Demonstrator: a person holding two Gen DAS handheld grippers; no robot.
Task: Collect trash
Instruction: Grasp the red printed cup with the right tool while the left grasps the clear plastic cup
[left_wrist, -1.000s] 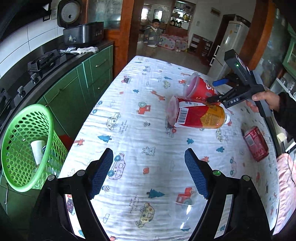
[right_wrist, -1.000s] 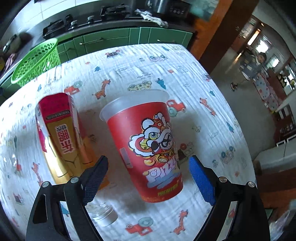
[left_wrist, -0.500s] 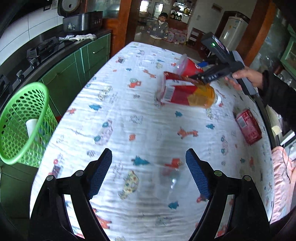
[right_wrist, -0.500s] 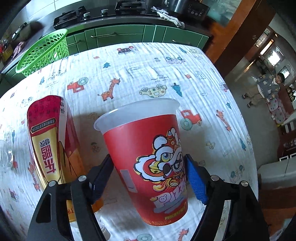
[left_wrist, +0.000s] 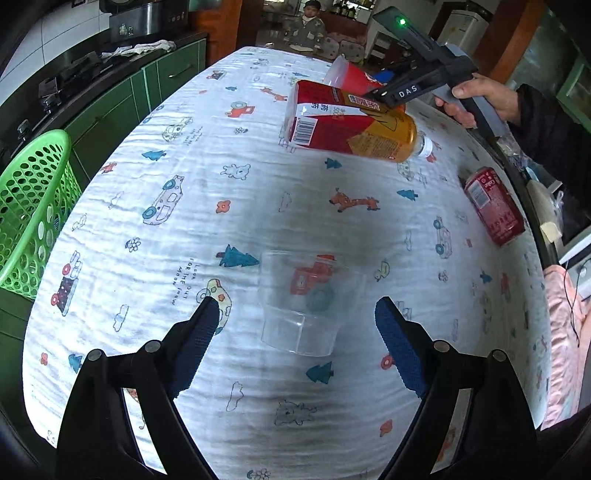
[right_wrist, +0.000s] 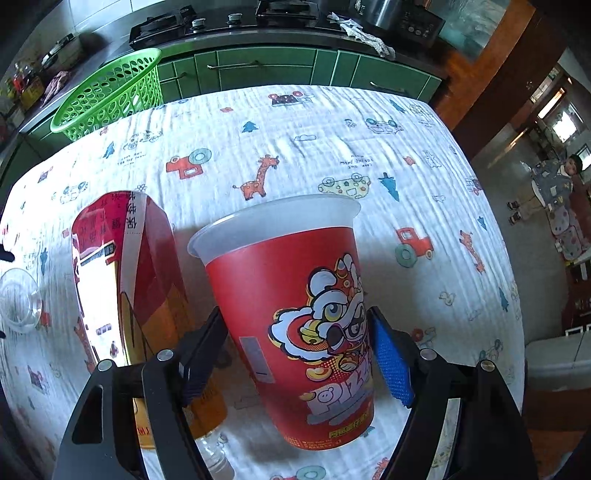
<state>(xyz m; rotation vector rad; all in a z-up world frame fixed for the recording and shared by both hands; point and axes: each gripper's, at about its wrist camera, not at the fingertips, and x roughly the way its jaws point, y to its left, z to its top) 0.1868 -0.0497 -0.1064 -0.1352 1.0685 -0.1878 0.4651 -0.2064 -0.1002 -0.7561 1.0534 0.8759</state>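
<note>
Gripping, right side: the right gripper (right_wrist: 295, 350) has both blue pads pressed on the lower body of the red paper cup (right_wrist: 291, 314), one each side, so it is clamped on that cup.
Red paper cup: lying on its side on the tablecloth (left_wrist: 184, 229), white rim pointing away from the gripper, lion cartoon facing up.
Left gripper (left_wrist: 293, 325): fingers spread wide, holding nothing, hanging over the cloth.
Clear plastic cup (left_wrist: 303, 299): upright on the cloth, sitting between the spread left fingertips but apart from both pads.
Tea bottle (left_wrist: 351, 125): red and gold label, lying on its side just beside the red paper cup, cap end toward the person's side.
Red can (left_wrist: 493, 205): lying flat near the table's right edge, well apart from the bottle.
Green basket (left_wrist: 26, 206): off the left edge of the table, by the green cabinets (right_wrist: 266, 70).
Right hand (left_wrist: 476, 98): wrapped round the grey handle of its gripper, seen across the table from the left camera.
Child (left_wrist: 308, 18): standing in the room beyond the far end of the table.
</note>
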